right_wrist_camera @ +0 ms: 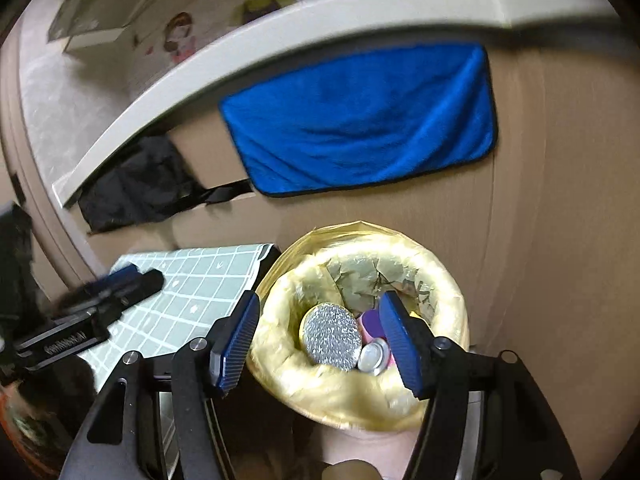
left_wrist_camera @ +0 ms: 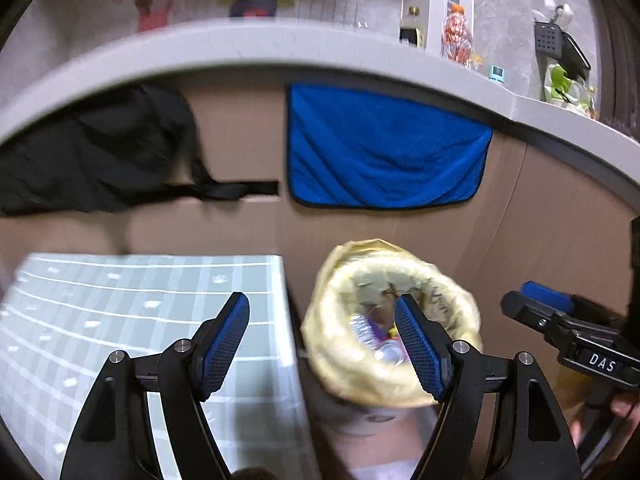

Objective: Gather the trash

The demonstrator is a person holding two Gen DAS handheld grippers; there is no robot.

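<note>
**Both grippers poised over the bin, nothing held: between deposits.**
The right gripper (right_wrist_camera: 318,338) hangs spread and empty above the round bin lined with a yellow plastic bag (right_wrist_camera: 436,276); a glittery silver disc (right_wrist_camera: 330,336) and a crushed metal can (right_wrist_camera: 374,356) lie inside, near the bin's centre. The left gripper (left_wrist_camera: 322,344), likewise spread and empty, straddles the bin's 9 o'clock rim and the edge of the pale green checked surface (left_wrist_camera: 120,312). No loose trash shows; judged next: turn away and locate another piece.
</note>
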